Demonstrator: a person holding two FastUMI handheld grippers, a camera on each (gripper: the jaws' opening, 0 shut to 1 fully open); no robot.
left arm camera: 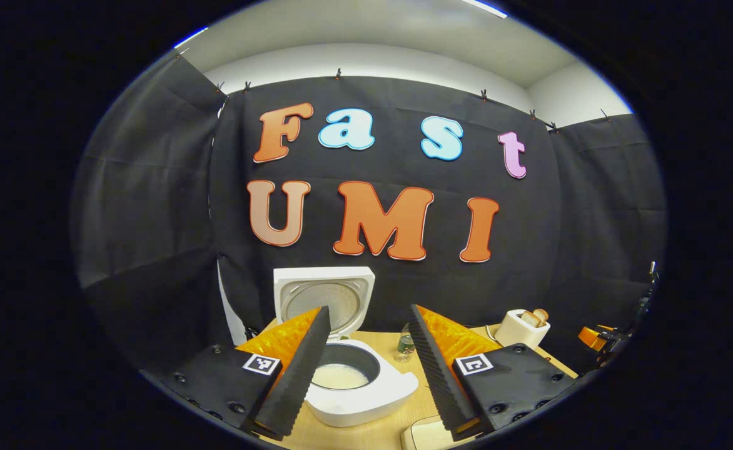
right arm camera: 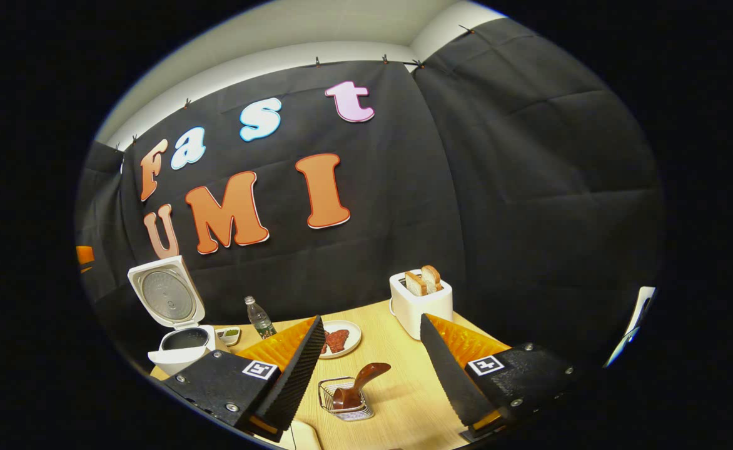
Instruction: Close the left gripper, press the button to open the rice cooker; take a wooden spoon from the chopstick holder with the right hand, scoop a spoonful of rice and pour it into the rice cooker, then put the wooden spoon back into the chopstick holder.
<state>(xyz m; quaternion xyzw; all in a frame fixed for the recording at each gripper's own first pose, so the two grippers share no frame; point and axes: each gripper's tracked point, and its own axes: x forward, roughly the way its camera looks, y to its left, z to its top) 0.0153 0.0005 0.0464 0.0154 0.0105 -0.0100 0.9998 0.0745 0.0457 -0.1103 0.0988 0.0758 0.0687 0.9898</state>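
Note:
The white rice cooker [left arm camera: 366, 400] stands with its lid [left arm camera: 324, 299] raised, and rice lies in its dark inner pot [left arm camera: 340, 376]. My left gripper [left arm camera: 369, 369] hangs open just in front of it, holding nothing. In the right gripper view the cooker [right arm camera: 182, 350] sits at the far left with its lid up. A brown wooden spoon [right arm camera: 359, 380] rests in the wire chopstick holder [right arm camera: 344, 401] on the table. My right gripper [right arm camera: 373, 369] is open above and around the holder, its fingers apart from the spoon.
A white toaster [right arm camera: 421, 304] with bread slices stands at the back right. A small plate [right arm camera: 340, 338] with red food, a water bottle [right arm camera: 259, 319] and a small dish [right arm camera: 229, 335] sit mid-table. A pale object [left arm camera: 426, 432] lies at the table's near edge.

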